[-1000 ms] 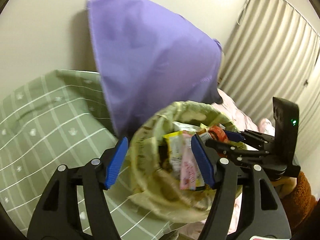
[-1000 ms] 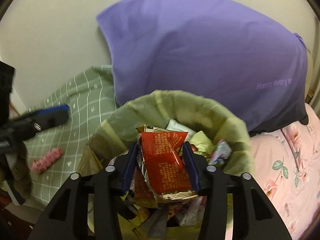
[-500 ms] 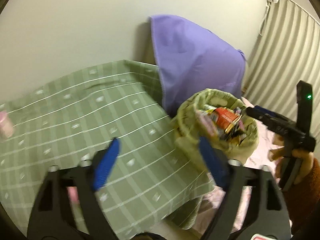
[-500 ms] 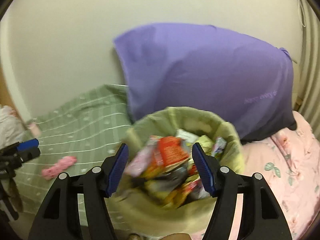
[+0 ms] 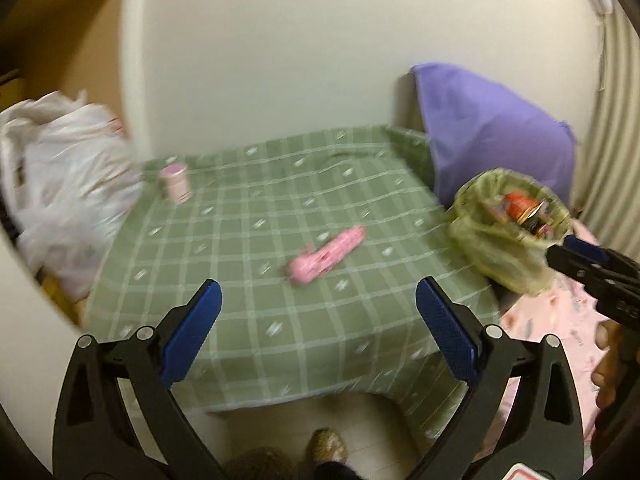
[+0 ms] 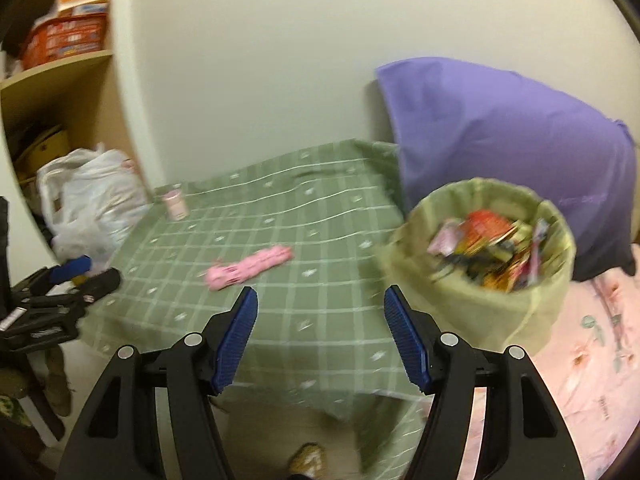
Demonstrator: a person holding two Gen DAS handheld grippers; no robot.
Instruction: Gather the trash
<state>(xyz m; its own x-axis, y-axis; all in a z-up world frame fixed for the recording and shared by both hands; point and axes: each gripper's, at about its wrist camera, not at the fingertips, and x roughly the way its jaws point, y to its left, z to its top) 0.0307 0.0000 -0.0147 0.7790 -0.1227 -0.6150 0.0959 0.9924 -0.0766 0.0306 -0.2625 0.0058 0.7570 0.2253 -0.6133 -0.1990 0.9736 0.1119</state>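
Pink and crumpled, the long wrapper (image 5: 326, 256) lay flat on the green checked cloth (image 5: 248, 264), well apart from the lined bin (image 6: 480, 264) already heaped with packets at the table's far corner. The left gripper (image 5: 316, 328) was opening, nothing between its jaws; the right gripper (image 6: 320, 338) stood spread and empty. A thin, flat wrapper could slip the pads, or the cloth could bunch into the pinch instead.

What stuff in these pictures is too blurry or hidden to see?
- Pink wrapper: motion blur hides its print, both views.
- Trash bin: wrappers pile up, deeper contents hidden; labels blurred.
- Pink cup: small, blurred.
- White bag: contents hidden; left view's edge cuts it.
- Shelf boxes: lettering unreadable.
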